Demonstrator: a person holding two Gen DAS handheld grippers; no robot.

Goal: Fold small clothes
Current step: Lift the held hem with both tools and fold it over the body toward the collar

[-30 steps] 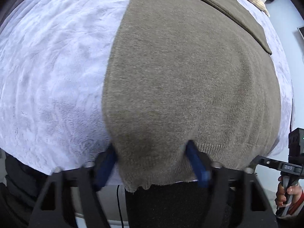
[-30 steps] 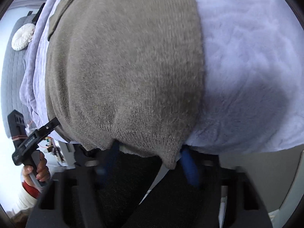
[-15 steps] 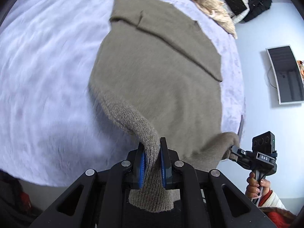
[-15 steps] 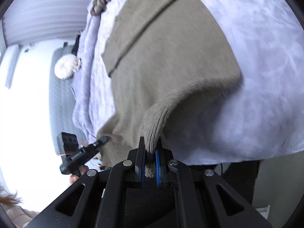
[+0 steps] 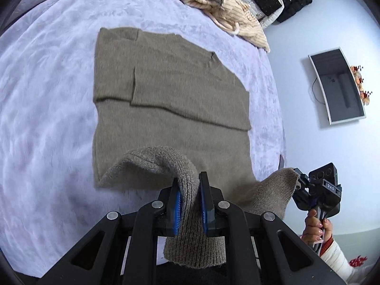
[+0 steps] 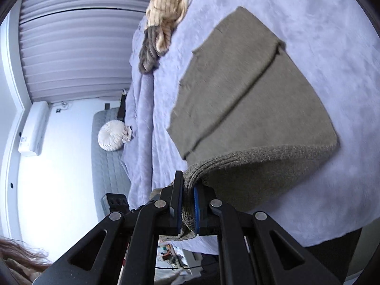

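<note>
Ribbed hem of an olive-brown knitted sweater (image 5: pixel 171 99) is pinched in both tools. In the left wrist view, the left hand-held gripper (image 5: pixel 190 204) sits at the lower centre of the frame, its blue-padded jaws pressed together on one corner of the hem, which bunches up between them and hangs out below. At the lower right of that frame, the right hand-held gripper (image 5: pixel 299 185) clamps the other hem corner, a hand (image 5: pixel 317 226) wrapped round its handle. In the right wrist view, its jaws stand narrow at the lower centre, nipping the ribbed edge, and the lifted hem arcs away to the right. The rest of the sweater lies flat on a pale lavender plush bed cover (image 5: pixel 47 83), filling the middle of both frames, with its sleeves folded across the body. A heap of cream and grey knitwear (image 5: pixel 220 2) lies at the upper edge of the bed, apart from the sweater.
</note>
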